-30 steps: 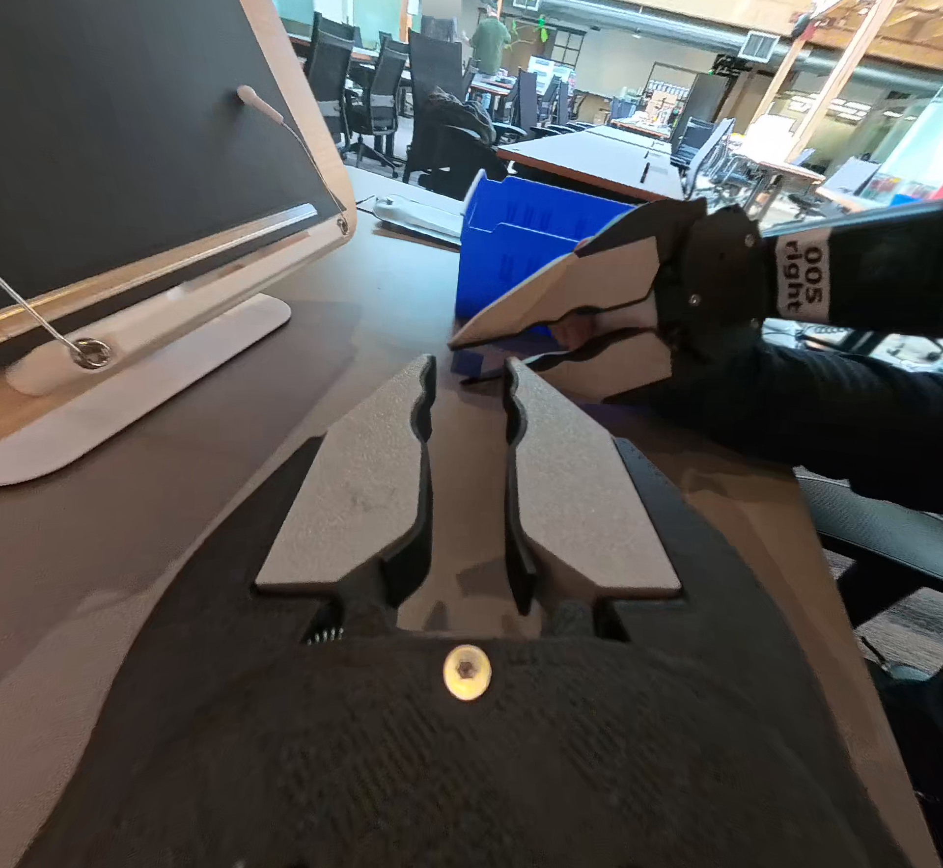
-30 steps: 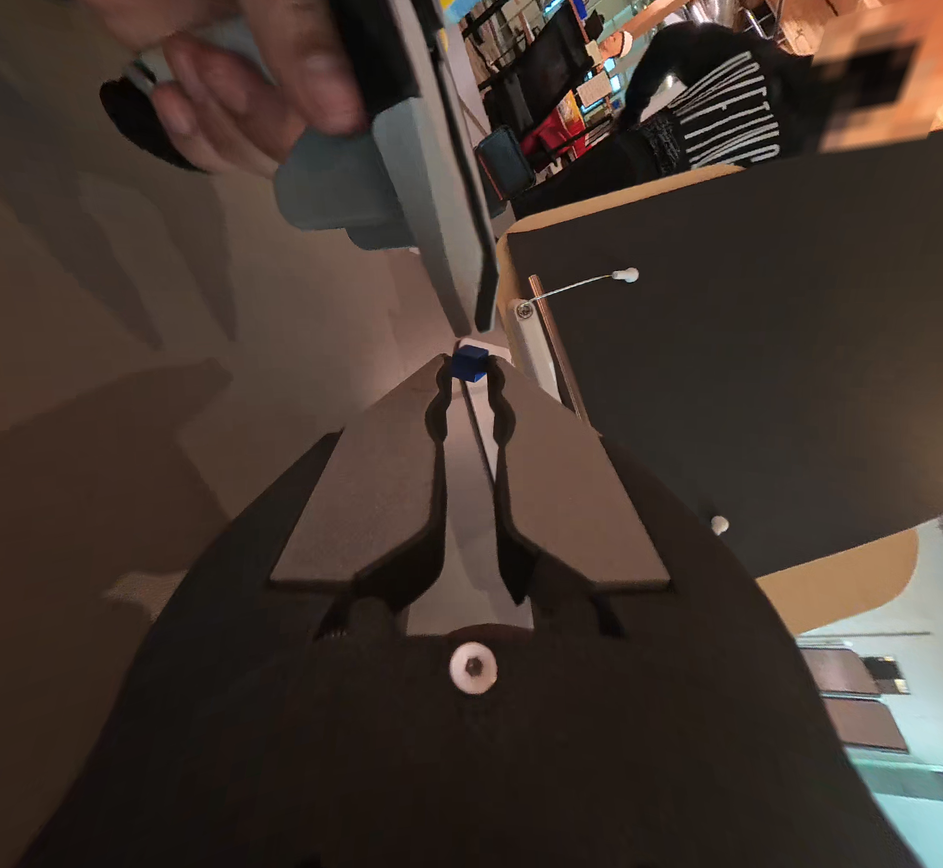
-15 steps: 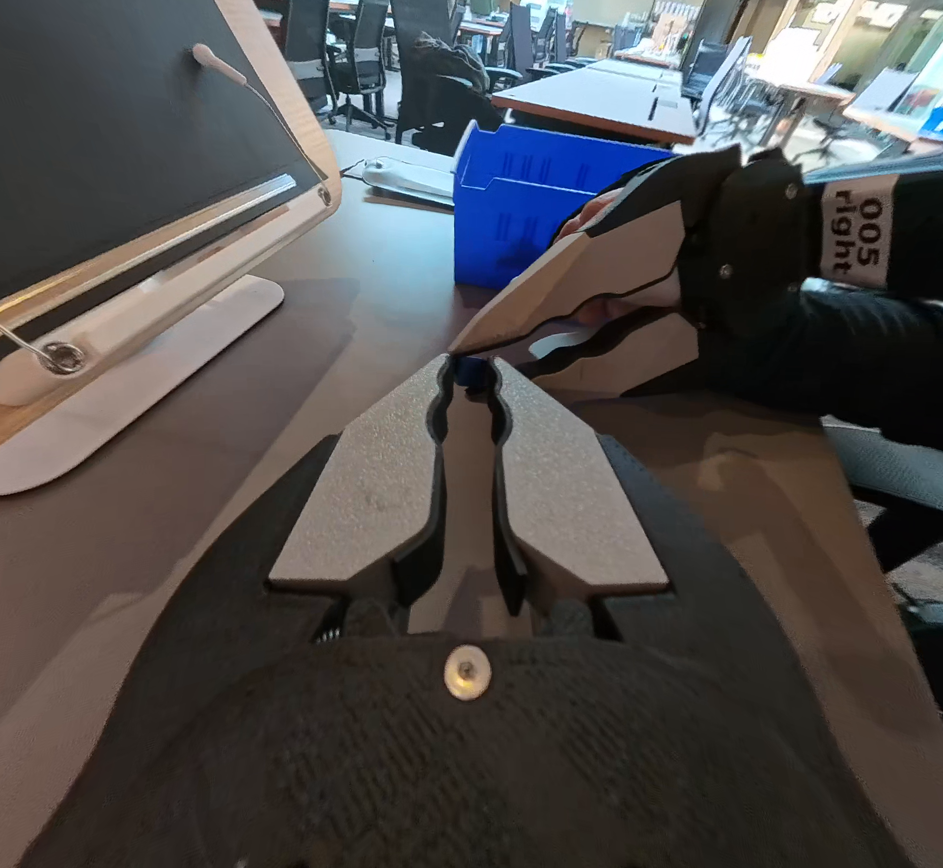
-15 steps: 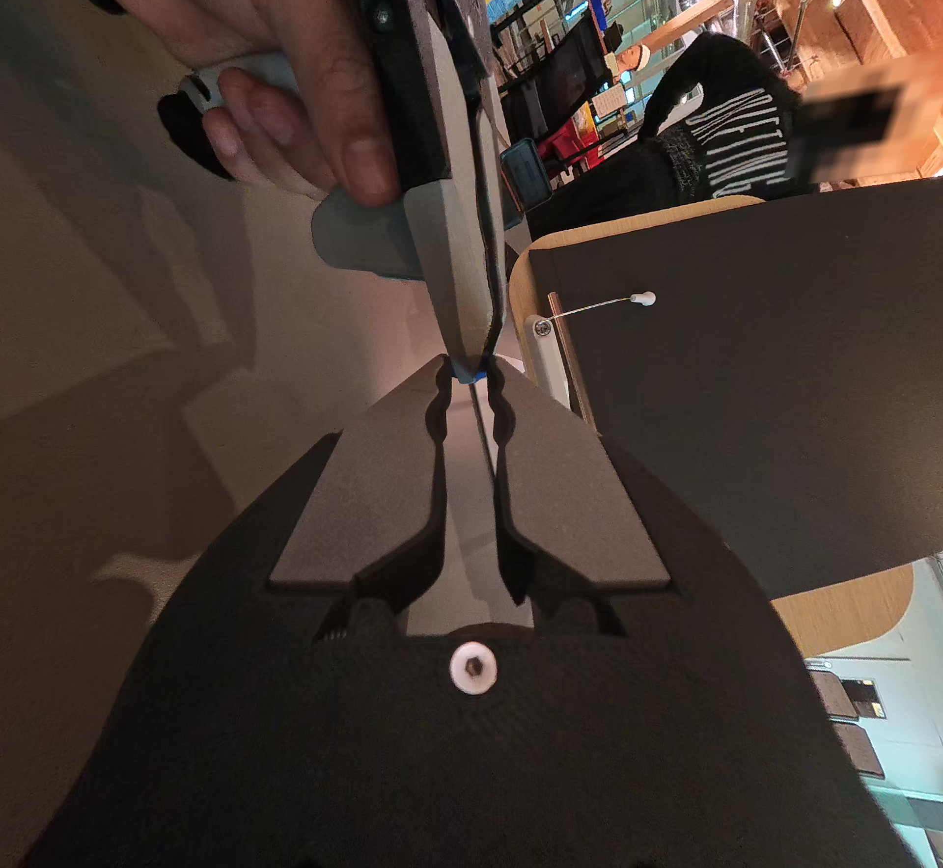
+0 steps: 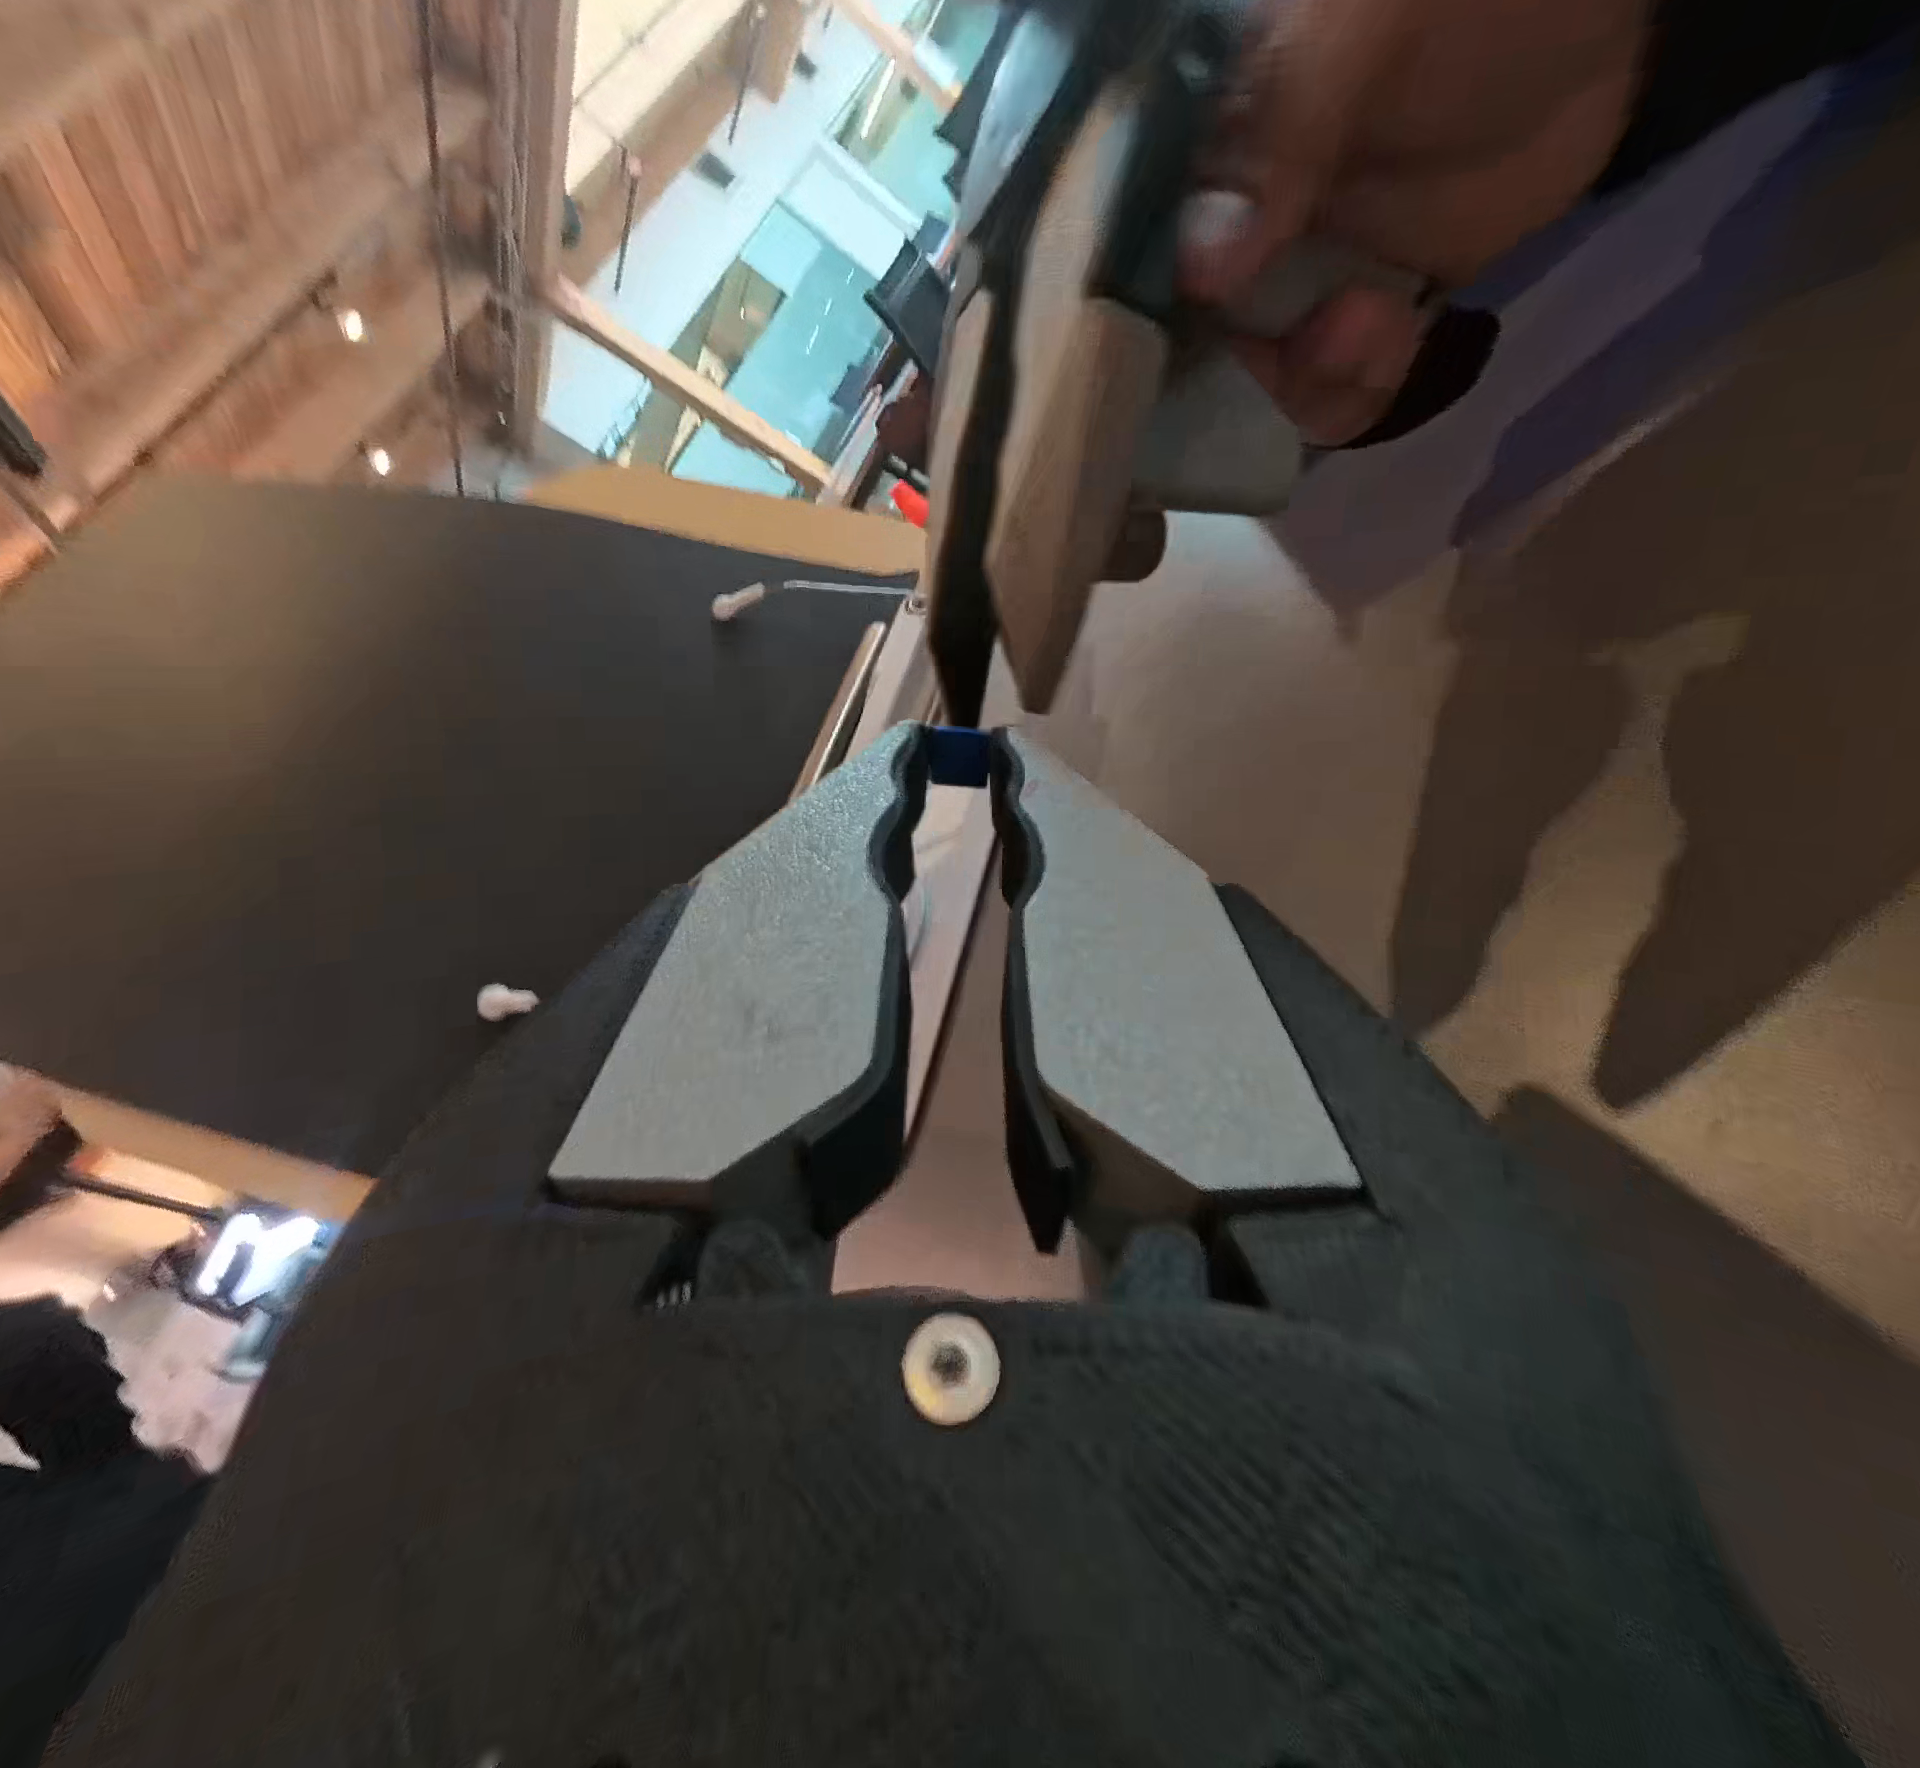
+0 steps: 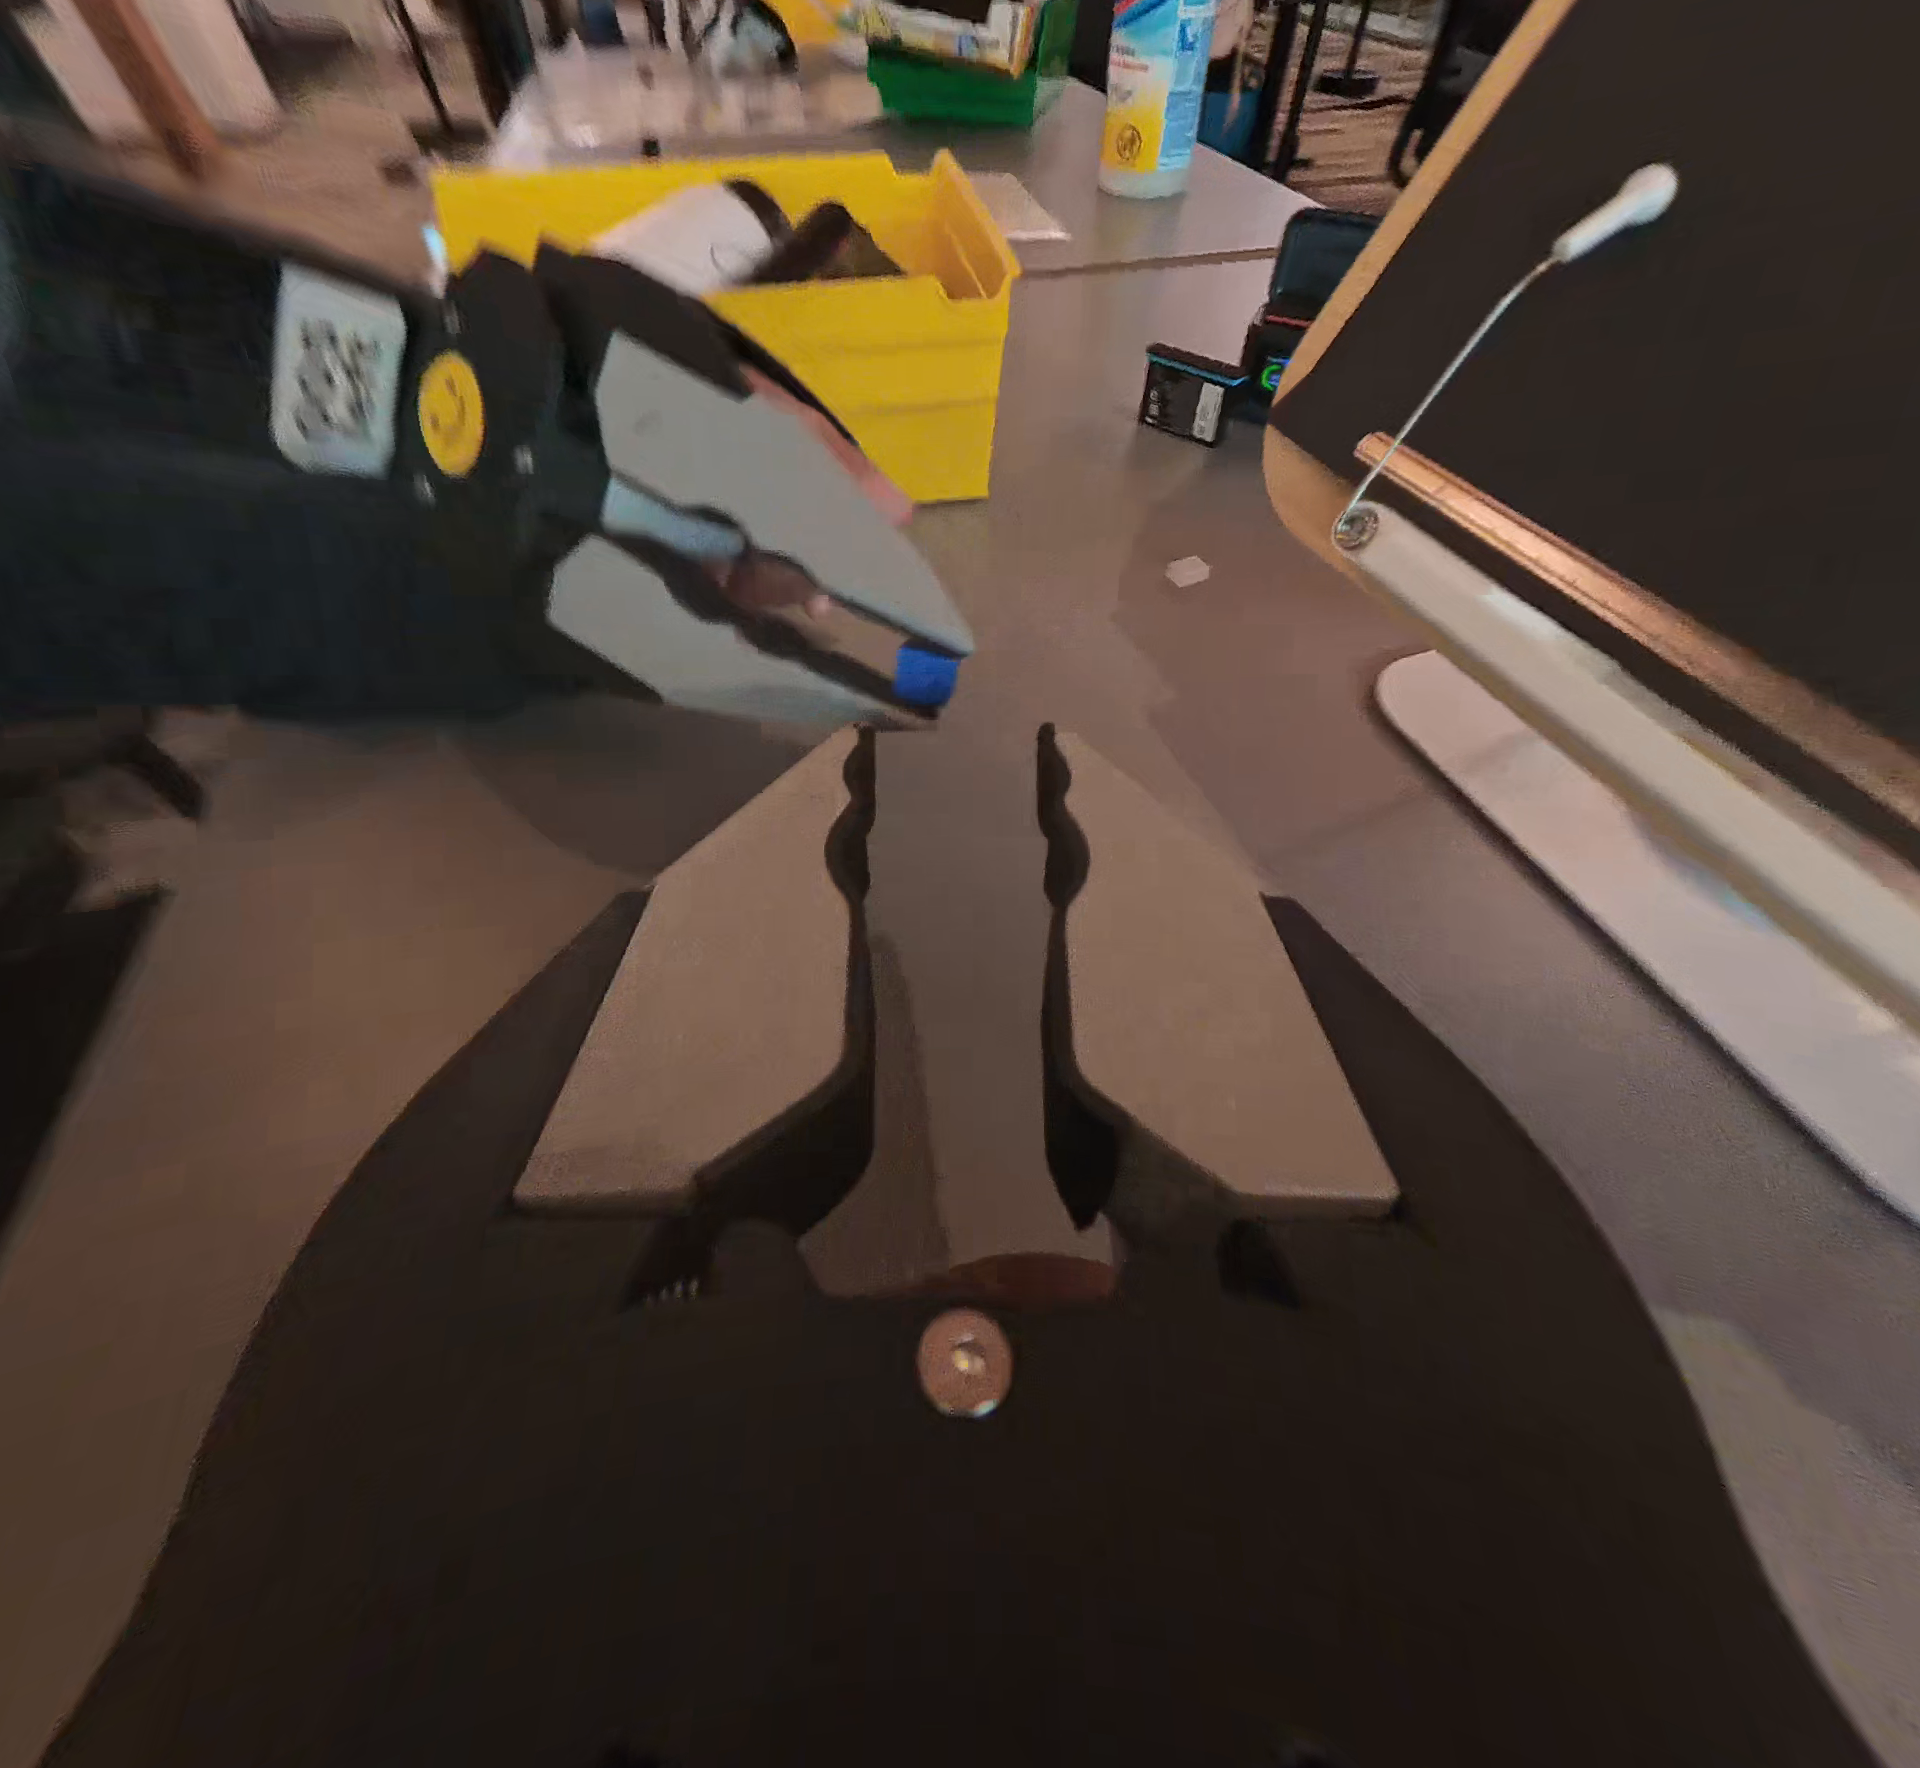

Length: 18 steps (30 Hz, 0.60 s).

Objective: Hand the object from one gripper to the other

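A small blue cube [image 5: 956, 757] is pinched between the fingertips of my left gripper [image 5: 956, 744], which is shut on it. In the right wrist view the same cube [image 6: 925, 674] sits at the tips of the left gripper [image 6: 932, 676], which reaches in from the left. My right gripper [image 6: 951, 736] is open and empty, its tips just below and beside the cube, not touching it. In the left wrist view the right gripper [image 5: 987, 679], held by a hand [image 5: 1403, 108], points at the cube from just beyond it.
A black board on a white stand [image 6: 1662, 284] is on the right and also shows in the left wrist view [image 5: 416, 731]. A yellow bin [image 6: 894, 347], a small black box [image 6: 1184, 393], a spray bottle [image 6: 1158, 25] and a green bin [image 6: 966, 82] stand farther back on the grey table [image 6: 1195, 783].
The right gripper held the cube; the left gripper closed on it. Now the right gripper has opened and let go, and the left holds the cube alone. Both views have turned sharply.
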Available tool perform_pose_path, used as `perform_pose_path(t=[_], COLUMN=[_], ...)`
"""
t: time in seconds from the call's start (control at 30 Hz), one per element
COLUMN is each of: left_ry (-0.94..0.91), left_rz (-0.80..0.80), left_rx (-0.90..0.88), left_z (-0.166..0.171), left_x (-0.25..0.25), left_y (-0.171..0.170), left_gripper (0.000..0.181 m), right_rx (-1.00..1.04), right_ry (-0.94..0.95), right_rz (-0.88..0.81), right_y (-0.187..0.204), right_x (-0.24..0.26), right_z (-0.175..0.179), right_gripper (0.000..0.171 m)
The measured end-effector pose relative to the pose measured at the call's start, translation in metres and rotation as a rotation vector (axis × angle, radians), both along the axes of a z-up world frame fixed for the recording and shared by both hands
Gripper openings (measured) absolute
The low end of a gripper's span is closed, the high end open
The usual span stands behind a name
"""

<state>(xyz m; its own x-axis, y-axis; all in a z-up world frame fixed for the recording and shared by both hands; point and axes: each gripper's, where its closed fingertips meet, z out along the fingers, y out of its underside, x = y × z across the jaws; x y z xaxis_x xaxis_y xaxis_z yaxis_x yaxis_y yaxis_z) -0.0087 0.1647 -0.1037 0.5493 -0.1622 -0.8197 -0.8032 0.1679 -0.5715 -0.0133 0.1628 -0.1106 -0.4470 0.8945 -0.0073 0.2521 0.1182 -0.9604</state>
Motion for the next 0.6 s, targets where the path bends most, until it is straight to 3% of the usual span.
perform_pose_path(t=[0.2, 0.47, 0.6], left_ry=[0.115, 0.159, 0.126], left_rz=[-0.009, -0.048, -0.045], left_rx=[0.094, 0.122, 0.114], left_z=[0.009, 0.011, 0.011], left_x=[0.006, 0.018, 0.017], left_y=[-0.004, -0.008, -0.008], left_gripper=[0.010, 0.010, 0.010], right_rx=[-0.393, -0.295, -0.261], right_ry=[-0.038, -0.013, 0.007], right_rz=[0.083, 0.133, 0.176], right_y=[0.007, -0.009, -0.017], right_x=[0.006, 0.008, 0.012], right_z=[0.017, 0.015, 0.017], right_gripper=[0.032, 0.029, 0.006])
